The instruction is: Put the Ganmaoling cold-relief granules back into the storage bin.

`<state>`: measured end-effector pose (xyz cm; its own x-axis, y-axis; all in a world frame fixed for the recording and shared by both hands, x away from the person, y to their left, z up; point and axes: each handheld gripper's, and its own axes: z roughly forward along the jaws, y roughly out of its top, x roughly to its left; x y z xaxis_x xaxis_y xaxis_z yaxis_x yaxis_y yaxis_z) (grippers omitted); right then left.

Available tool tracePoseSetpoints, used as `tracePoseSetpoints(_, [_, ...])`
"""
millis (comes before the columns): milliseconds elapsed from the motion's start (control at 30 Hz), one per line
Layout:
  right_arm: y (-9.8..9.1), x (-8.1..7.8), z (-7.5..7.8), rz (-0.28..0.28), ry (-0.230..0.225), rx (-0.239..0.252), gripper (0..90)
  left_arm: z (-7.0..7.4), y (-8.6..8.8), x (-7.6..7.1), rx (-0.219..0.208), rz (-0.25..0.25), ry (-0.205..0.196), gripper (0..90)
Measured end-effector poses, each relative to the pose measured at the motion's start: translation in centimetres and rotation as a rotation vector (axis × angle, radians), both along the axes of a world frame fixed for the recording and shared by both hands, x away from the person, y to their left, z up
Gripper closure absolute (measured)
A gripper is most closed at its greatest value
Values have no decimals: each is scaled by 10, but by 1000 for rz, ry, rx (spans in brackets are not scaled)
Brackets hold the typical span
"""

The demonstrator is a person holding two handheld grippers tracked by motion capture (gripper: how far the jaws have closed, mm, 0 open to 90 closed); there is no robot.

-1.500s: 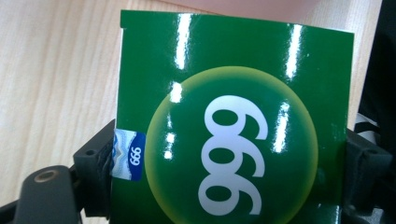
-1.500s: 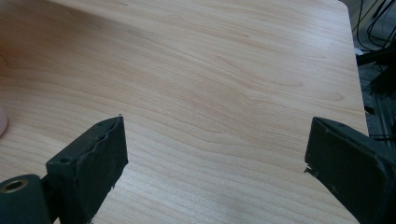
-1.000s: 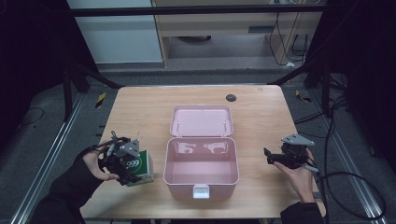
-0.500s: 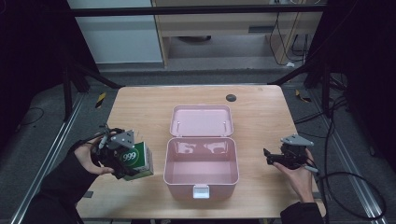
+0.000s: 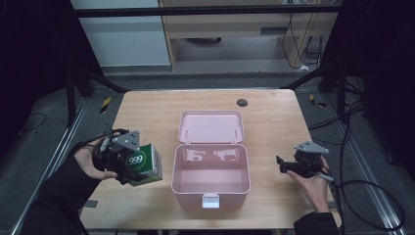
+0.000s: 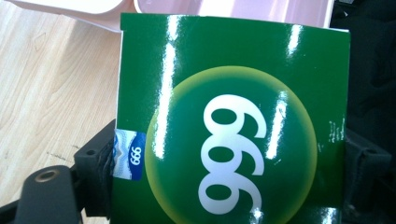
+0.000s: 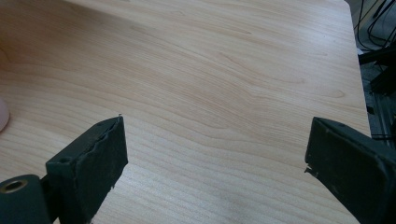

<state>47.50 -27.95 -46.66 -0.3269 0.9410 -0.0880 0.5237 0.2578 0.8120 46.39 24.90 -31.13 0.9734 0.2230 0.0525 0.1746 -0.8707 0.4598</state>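
My left gripper (image 5: 128,164) pinches a green "999" carton (image 5: 143,164) between its jaws, one pad pressed to each side edge, the printed face toward my camera. Beyond the carton's far edge, just beside it, stands the pink storage box (image 5: 211,176), lid (image 5: 211,126) thrown back and bottom bare. My right gripper (image 5: 288,166) hovers with jaws spread wide on nothing; between them lies plain wood. Judged from this, the pick-up is done; carrying the carton over the box wall, releasing it inside and perhaps closing the lid remain. The surface is a pale wood-grain table (image 5: 274,117) with a small dark disc (image 5: 242,102) near its far edge. The room is dim, with cables on the floor.
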Motion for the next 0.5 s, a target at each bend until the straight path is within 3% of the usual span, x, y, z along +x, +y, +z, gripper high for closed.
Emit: tracePoseSetpoints(500, [0, 0, -1, 0, 1, -2, 60, 16, -25, 2, -2, -61, -26, 146])
